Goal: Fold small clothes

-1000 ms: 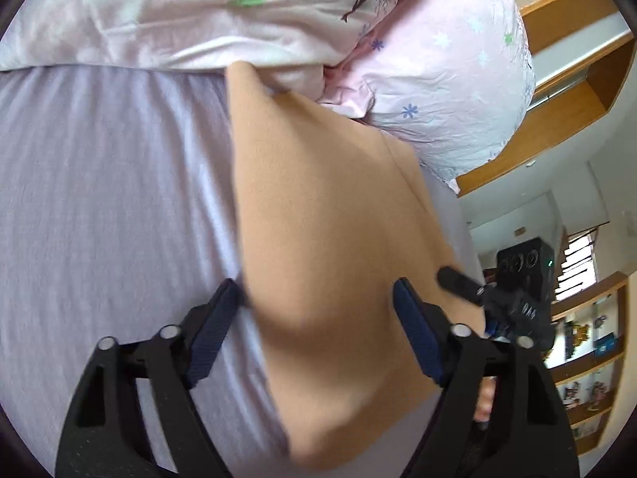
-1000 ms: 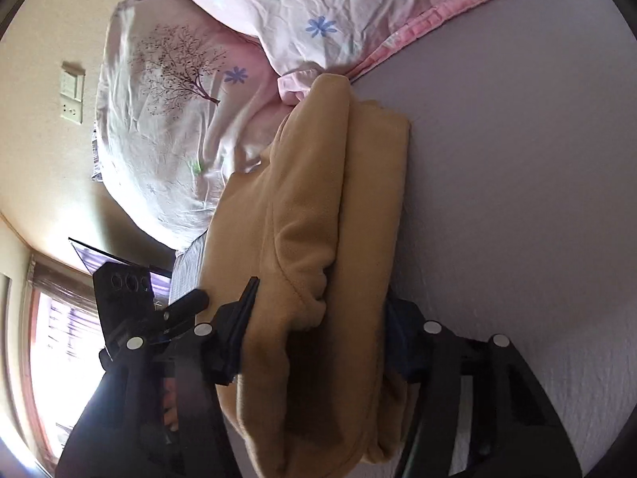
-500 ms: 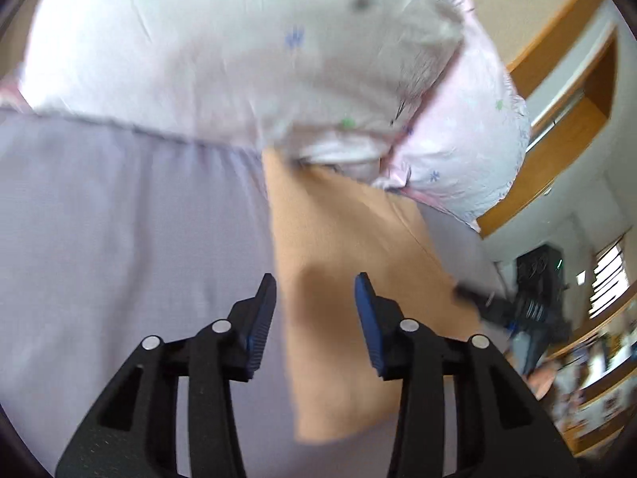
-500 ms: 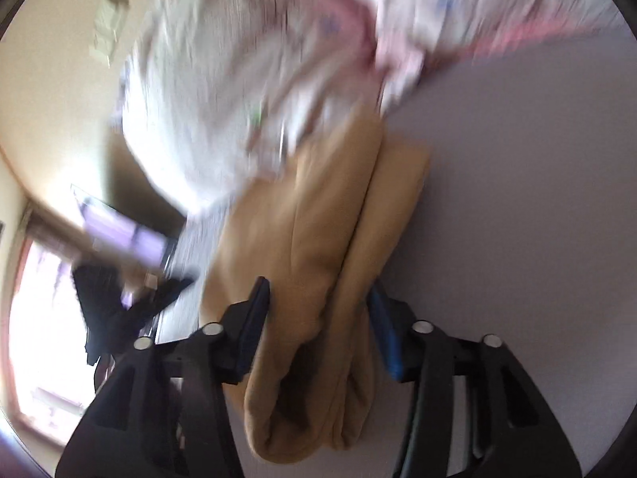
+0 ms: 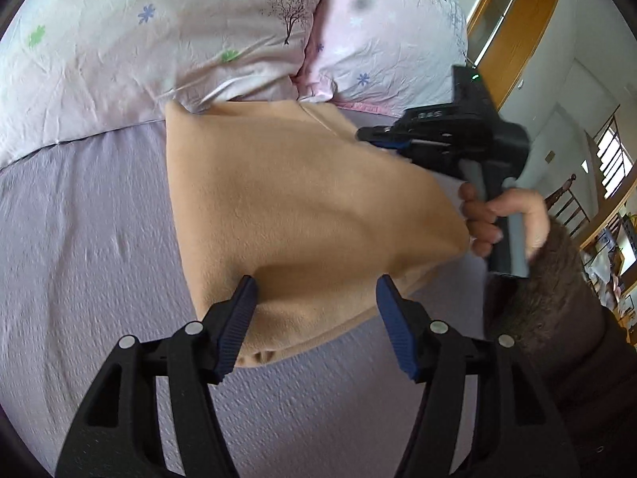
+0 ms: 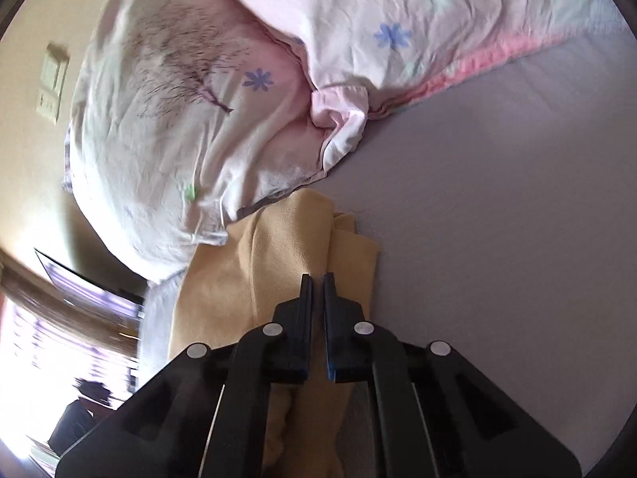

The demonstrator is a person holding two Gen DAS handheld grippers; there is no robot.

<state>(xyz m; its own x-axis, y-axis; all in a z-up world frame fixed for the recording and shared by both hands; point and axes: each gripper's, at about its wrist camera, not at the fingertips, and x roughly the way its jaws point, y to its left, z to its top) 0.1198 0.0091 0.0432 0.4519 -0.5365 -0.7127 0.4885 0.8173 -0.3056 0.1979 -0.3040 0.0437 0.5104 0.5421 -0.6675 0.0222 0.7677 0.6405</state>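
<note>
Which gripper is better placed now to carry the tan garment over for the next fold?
Right. The right gripper is shut on the tan garment. The left gripper is open, its fingers on both sides of the near edge, gripping nothing.

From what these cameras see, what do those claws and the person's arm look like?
Each claw, left claw and right claw, is black plastic with perforated struts, silver rivets and ribbed blue fingertips. The right hand grips a grey handle, wearing a fuzzy dark brown sleeve.

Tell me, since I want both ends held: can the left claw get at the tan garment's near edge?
Probably yes. The left claw is open astride the tan garment's near fold, nothing between; the right claw looks pinched on it.
</note>
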